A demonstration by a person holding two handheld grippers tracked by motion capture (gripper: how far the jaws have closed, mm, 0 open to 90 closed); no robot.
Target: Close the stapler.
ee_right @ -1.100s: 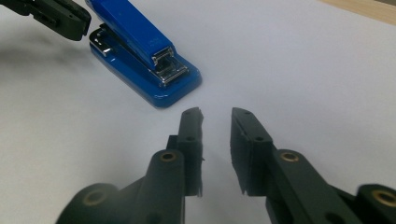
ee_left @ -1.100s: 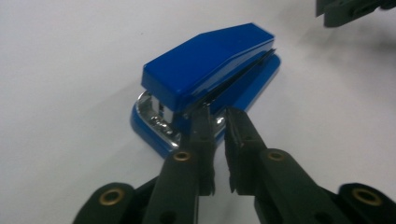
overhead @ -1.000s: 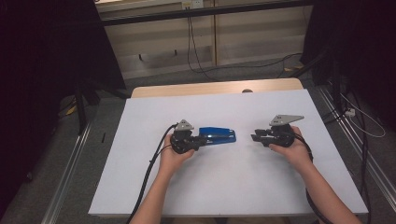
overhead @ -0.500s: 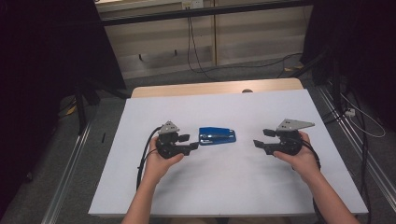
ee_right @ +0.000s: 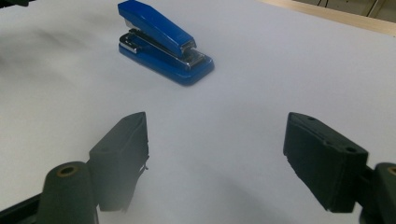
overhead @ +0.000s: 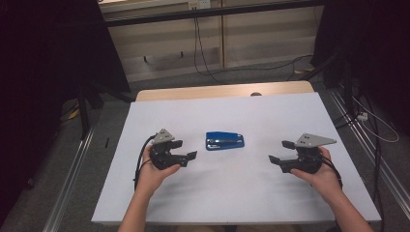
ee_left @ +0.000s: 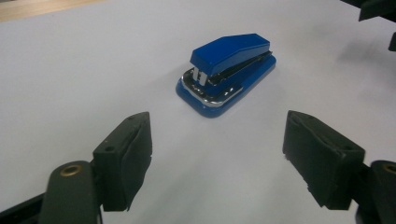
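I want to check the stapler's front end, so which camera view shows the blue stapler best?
The left gripper view shows the blue stapler best: close, unblocked, its metal front end facing the camera. The right gripper view shows it from the other side, farther off. The high view shows it small, from above, on the white table.

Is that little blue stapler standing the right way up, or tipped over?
Right way up. The small blue plastic stapler rests flat on its base on the white table, arm on top.
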